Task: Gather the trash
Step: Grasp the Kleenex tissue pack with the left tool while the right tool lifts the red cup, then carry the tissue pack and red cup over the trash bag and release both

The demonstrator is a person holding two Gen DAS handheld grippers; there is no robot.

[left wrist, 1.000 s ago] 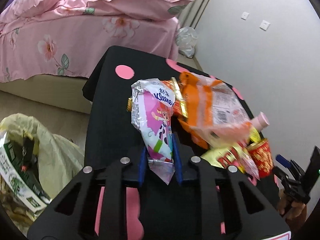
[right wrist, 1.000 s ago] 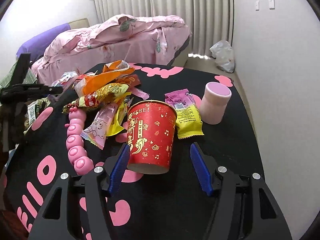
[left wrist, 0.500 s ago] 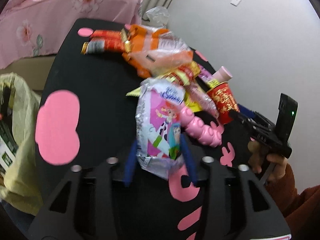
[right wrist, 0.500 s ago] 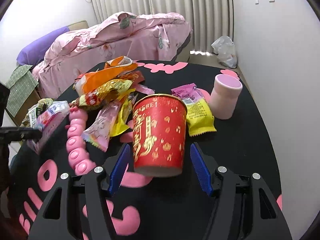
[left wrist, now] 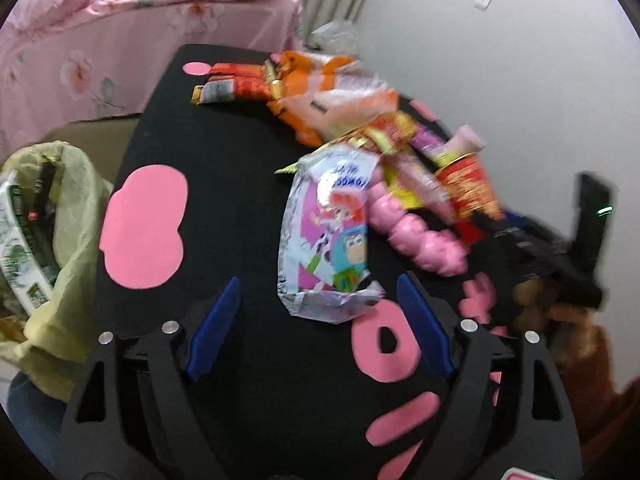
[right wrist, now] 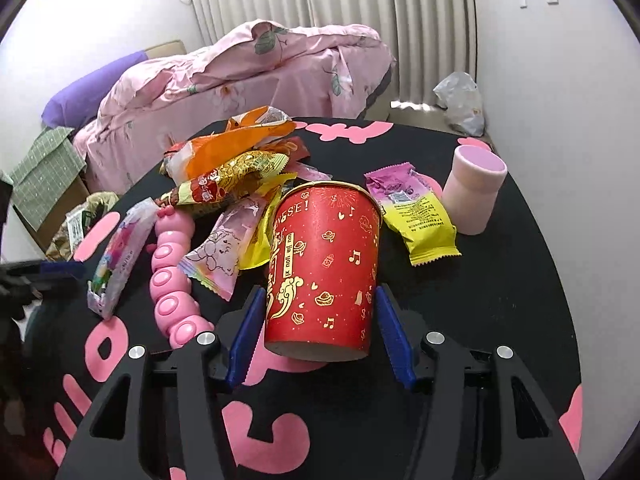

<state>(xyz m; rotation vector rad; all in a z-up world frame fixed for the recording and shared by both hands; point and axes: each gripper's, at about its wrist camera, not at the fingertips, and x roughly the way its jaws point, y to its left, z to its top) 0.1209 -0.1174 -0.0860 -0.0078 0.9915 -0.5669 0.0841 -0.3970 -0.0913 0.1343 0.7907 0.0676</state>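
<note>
Tissue pack (left wrist: 326,236) lies lengthwise between open jaws.

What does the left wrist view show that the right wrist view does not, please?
Only the left wrist view shows the open left gripper, its jaws having just opened off the tissue pack, and the yellow bag beside the table. Only the right wrist view shows the right gripper, jaws just closing around the red cup, plus the pink cup whole and the yellow wrapper. Both show the tissue pack, red cup, pink toy, orange wrapper and black table.
</note>
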